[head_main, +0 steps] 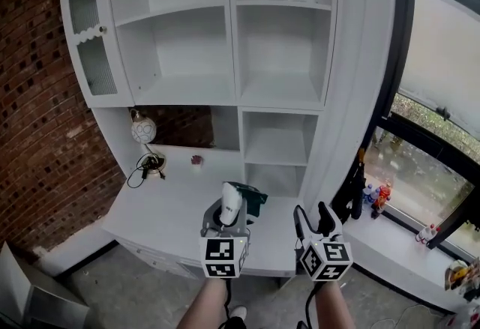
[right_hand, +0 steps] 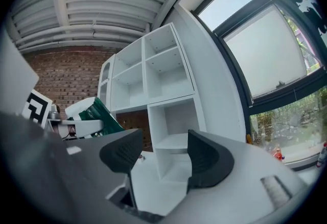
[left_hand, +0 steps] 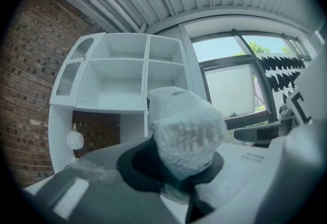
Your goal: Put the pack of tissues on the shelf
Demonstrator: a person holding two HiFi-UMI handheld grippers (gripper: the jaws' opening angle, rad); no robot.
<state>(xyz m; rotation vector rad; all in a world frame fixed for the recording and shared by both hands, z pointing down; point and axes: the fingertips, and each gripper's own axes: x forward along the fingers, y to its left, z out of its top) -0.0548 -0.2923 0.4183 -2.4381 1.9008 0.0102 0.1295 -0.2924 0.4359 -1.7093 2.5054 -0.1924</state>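
Over desk's front edge: one pack of tissues, upright, clamped by left gripper.
Right gripper: one, jaws apart, empty, just beside.
Shelf: one, behind desk.
Desk's back-left corner: one globe lamp.

Tissue pack in left tool, before shelf

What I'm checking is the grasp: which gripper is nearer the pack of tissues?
Left. The left gripper has its jaws shut on the pack of tissues; the right gripper hangs beside it to the right, jaws open, empty, apart from it.
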